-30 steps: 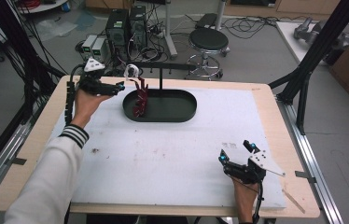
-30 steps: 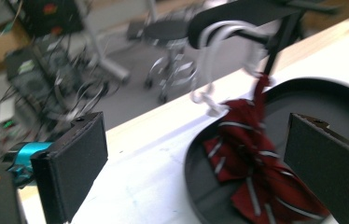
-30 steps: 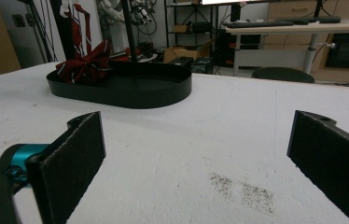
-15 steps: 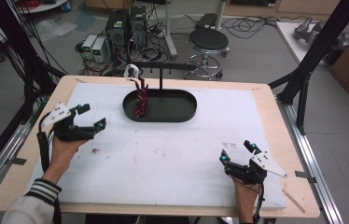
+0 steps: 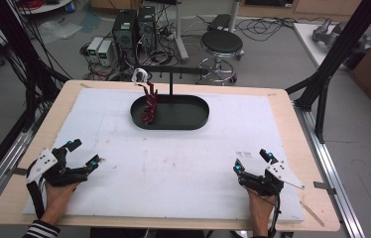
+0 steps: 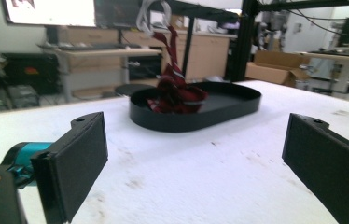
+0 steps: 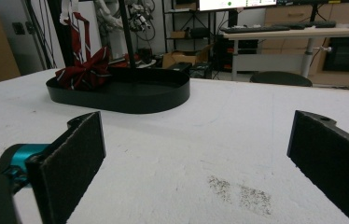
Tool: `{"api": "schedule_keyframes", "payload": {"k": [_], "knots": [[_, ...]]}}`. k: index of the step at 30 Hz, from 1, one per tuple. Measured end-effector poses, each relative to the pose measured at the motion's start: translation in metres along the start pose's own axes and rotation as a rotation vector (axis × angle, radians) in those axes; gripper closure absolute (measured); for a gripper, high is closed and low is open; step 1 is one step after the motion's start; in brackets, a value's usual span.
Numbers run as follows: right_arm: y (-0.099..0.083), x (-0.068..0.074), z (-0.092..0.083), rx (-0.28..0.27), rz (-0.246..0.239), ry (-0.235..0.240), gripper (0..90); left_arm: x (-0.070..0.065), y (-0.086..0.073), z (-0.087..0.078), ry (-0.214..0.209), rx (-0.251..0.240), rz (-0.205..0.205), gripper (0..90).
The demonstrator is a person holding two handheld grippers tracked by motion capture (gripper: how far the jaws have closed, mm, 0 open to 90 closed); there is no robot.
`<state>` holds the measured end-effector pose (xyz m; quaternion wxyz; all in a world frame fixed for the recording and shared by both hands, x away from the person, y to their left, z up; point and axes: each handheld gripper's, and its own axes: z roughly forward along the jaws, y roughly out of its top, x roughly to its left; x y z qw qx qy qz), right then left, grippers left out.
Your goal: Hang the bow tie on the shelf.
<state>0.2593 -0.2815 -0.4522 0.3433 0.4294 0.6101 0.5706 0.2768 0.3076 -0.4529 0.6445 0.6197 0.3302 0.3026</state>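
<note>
A dark red striped tie [image 5: 149, 105] hangs from a white hook [image 5: 139, 76] on a black stand and pools in a black oval tray [image 5: 193, 117] at the far middle of the white table. The tie [image 6: 175, 88] and the tray [image 6: 219, 109] lie well ahead of my left gripper's jaws. My left gripper [image 5: 83, 154] rests open at the near left with nothing between its jaws. My right gripper [image 5: 251, 162] is open at the near right, also holding nothing. From the right gripper view the tie [image 7: 83, 70] sits at the tray's [image 7: 130, 100] left end.
The black stand's post [image 5: 172, 85] rises from the tray's far side. A dark smudge [image 7: 240, 191] marks the white surface [image 5: 183, 158] just ahead of my right gripper. A stool [image 5: 221, 43], computers and cables lie on the floor beyond the table.
My left gripper has drawn back from near the tray to the near left corner of the table, with nothing in its jaws. The right gripper has stayed put.
</note>
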Motion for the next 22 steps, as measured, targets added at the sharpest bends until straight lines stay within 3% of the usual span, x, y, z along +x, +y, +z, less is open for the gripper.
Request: {"api": "schedule_keyframes", "payload": {"k": [1,3,10,22], "knots": [[0.0001,-0.0005,0.0,0.001,0.003,-0.002,3.1,0.0009,0.001,-0.0006,-0.006,0.001,-0.021,7.2],[0.0,-0.0009,-0.0002,-0.004,0.004,-0.001,3.1,0.001,-0.0005,-0.0007,-0.007,0.001,-0.024,7.2],[-0.0004,-0.0003,-0.0013,-0.012,0.001,-0.002,3.1,-0.0045,-0.0021,-0.0011,-0.005,-0.003,0.03,7.2],[-0.0006,-0.0002,-0.0015,-0.016,-0.003,0.002,3.1,-0.0048,-0.0025,-0.002,0.0,-0.014,0.031,7.2]]}}
